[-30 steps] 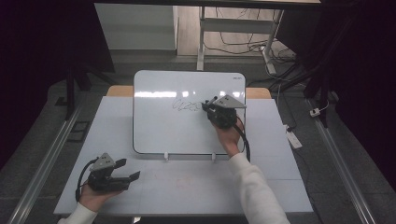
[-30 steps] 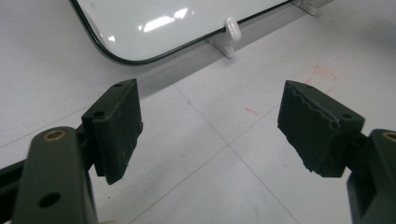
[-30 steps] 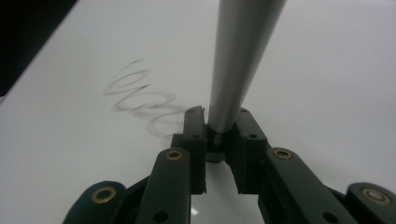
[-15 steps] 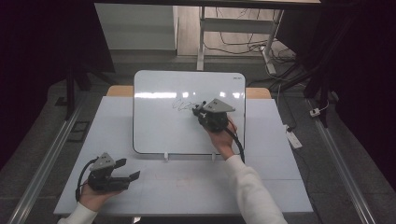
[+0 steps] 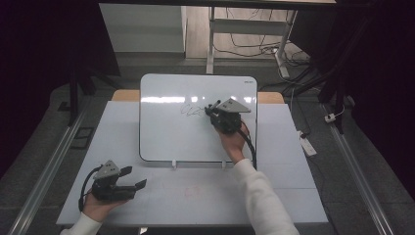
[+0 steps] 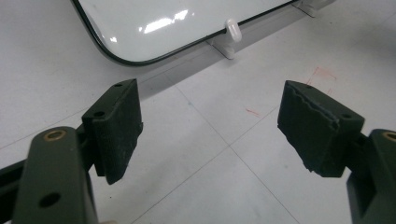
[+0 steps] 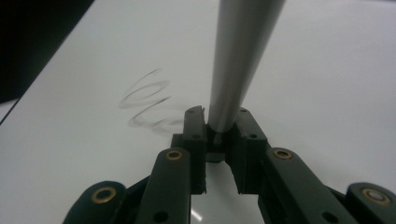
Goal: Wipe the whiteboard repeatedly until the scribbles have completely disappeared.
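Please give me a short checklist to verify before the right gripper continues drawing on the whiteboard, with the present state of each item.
1. Right gripper clamped on the grey cylindrical marker: ok.
2. Marker tip touching the board: cannot tell, the tip is hidden.
3. White rounded-corner whiteboard seated in its two small white clips: ok.
4. Black looping scribble has blank board beside it: ok.
5. Left gripper open, on the white table, off the board: ok.
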The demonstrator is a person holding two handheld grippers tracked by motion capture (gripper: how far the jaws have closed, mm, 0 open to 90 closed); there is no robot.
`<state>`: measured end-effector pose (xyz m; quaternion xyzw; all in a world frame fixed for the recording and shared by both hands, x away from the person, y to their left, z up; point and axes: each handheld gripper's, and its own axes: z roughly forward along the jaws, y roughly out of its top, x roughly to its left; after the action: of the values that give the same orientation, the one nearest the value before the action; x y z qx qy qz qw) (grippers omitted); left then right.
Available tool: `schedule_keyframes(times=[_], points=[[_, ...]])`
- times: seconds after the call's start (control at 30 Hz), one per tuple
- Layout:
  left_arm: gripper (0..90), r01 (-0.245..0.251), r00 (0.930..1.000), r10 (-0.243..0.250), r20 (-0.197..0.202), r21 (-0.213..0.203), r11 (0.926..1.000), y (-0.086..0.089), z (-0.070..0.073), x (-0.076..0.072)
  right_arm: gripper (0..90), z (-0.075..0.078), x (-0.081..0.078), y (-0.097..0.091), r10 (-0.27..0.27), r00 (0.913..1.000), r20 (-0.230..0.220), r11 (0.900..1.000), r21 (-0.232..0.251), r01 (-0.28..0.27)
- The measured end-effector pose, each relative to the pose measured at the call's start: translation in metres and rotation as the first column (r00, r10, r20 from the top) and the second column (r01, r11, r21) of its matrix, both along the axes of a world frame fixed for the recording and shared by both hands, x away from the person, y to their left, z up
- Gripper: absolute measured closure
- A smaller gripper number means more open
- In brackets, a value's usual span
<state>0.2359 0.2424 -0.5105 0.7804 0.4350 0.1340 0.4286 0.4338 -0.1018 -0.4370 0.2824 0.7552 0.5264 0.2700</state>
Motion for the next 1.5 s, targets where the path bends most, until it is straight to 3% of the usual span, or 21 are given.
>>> schedule_keyframes(times=[0.07,0.1,0.2,0.23,0.27,0.3,0.4,0.47,0.53,0.57,0.63,0.67,0.77,0.83,1.0,1.1,1.2,1.3,1.37,1.43,1.5], points=[[22.3,0.003,1.0,-0.003,-0.002,0.001,1.0,-0.001,0.0,0.001,77.2,-0.007,-0.008,0.01,0.064,0.9979,0.005,0.996,-0.062,-0.064],[22.4,0.003,1.0,-0.003,-0.002,0.001,1.0,-0.001,0.0,0.001,77.2,-0.007,-0.009,0.011,0.067,0.9976,0.019,0.9948,-0.078,-0.065],[22.3,0.003,1.0,-0.003,0.003,0.002,1.0,-0.002,0.001,-0.002,77.2,0.002,0.002,-0.002,-0.019,0.9996,0.021,0.9998,0.002,0.019],[22.3,0.003,1.0,-0.003,0.003,0.002,1.0,-0.002,0.001,-0.002,77.2,0.002,0.002,-0.002,-0.019,0.9996,0.021,0.9998,0.002,0.019],[22.3,0.002,1.0,-0.002,0.004,0.0,1.0,-0.001,0.001,-0.001,77.2,0.005,0.008,-0.009,-0.063,0.998,0.002,0.9963,0.059,0.063],[22.3,0.002,1.0,-0.002,0.002,-0.001,1.0,-0.001,0.001,-0.001,77.2,0.005,0.007,-0.007,-0.062,0.9981,0.001,0.9965,0.056,0.062],[22.3,0.004,1.0,-0.004,-0.004,-0.001,1.0,-0.001,0.0,0.001,77.2,-0.006,-0.005,0.011,0.047,0.9989,-0.005,0.9987,-0.02,-0.047],[22.3,0.004,1.0,-0.004,-0.002,0.001,1.0,-0.001,0.0,0.0,77.2,-0.008,-0.008,0.016,0.066,0.9978,0.005,0.9968,-0.046,-0.066],[22.3,0.004,1.0,-0.004,0.0,0.0,1.0,-0.001,0.0,0.0,77.3,-0.006,-0.004,0.013,0.055,0.9984,0.011,0.998,-0.031,-0.055],[22.3,0.004,1.0,-0.004,0.002,0.0,1.0,-0.001,0.001,-0.001,77.3,0.003,0.004,0.003,-0.026,0.9989,0.038,0.9997,0.001,0.026],[22.3,0.002,1.0,-0.002,0.002,-0.001,1.0,-0.001,0.0,-0.001,77.3,0.007,0.008,-0.002,-0.058,0.9979,0.028,0.9977,0.038,0.057],[22.3,0.004,1.0,-0.004,0.0,-0.002,1.0,-0.001,0.0,0.0,77.2,0.006,0.007,-0.001,-0.059,0.9979,0.027,0.9975,0.041,0.058],[22.3,0.007,1.0,-0.007,-0.005,0.003,1.0,-0.002,-0.001,0.002,77.2,-0.004,-0.003,0.017,0.026,0.9994,0.025,0.9996,-0.008,-0.026],[22.3,0.007,1.0,-0.007,-0.003,0.004,1.0,-0.002,-0.001,0.001,77.3,-0.006,-0.005,0.024,0.043,0.9984,0.038,0.9985,-0.034,-0.042],[22.3,0.003,1.0,-0.003,0.001,0.0,1.0,0.0,0.0,0.0,77.2,0.006,0.009,0.006,-0.06,0.9975,0.037,0.9975,0.04,0.059],[22.3,0.006,1.0,-0.006,-0.002,0.0,1.0,-0.001,-0.001,0.001,77.2,0.0,0.002,0.013,-0.01,0.9996,0.025,0.9998,0.02,0.01],[22.3,0.009,1.0,-0.009,0.001,0.006,0.9999,-0.002,0.0,0.001,77.2,-0.005,-0.002,0.019,0.031,0.9985,0.044,0.9991,-0.029,-0.03],[22.4,0.006,1.0,-0.006,0.002,0.005,1.0,-0.001,0.0,-0.001,77.2,0.006,0.008,-0.002,-0.075,0.9959,0.05,0.9968,0.031,0.074],[22.3,0.002,1.0,-0.002,0.003,0.001,1.0,-0.001,0.0,-0.001,77.2,0.01,0.012,-0.014,-0.107,0.9936,0.037,0.9925,0.064,0.105],[22.4,0.003,1.0,-0.003,-0.003,0.001,1.0,-0.001,-0.001,0.002,77.2,0.008,0.008,-0.011,-0.085,0.9955,0.044,0.9962,0.026,0.084],[22.4,0.007,1.0,-0.007,-0.003,0.006,1.0,-0.002,-0.001,0.002,77.2,0.001,0.002,-0.001,-0.016,0.9988,0.047,0.9997,-0.018,0.017]])
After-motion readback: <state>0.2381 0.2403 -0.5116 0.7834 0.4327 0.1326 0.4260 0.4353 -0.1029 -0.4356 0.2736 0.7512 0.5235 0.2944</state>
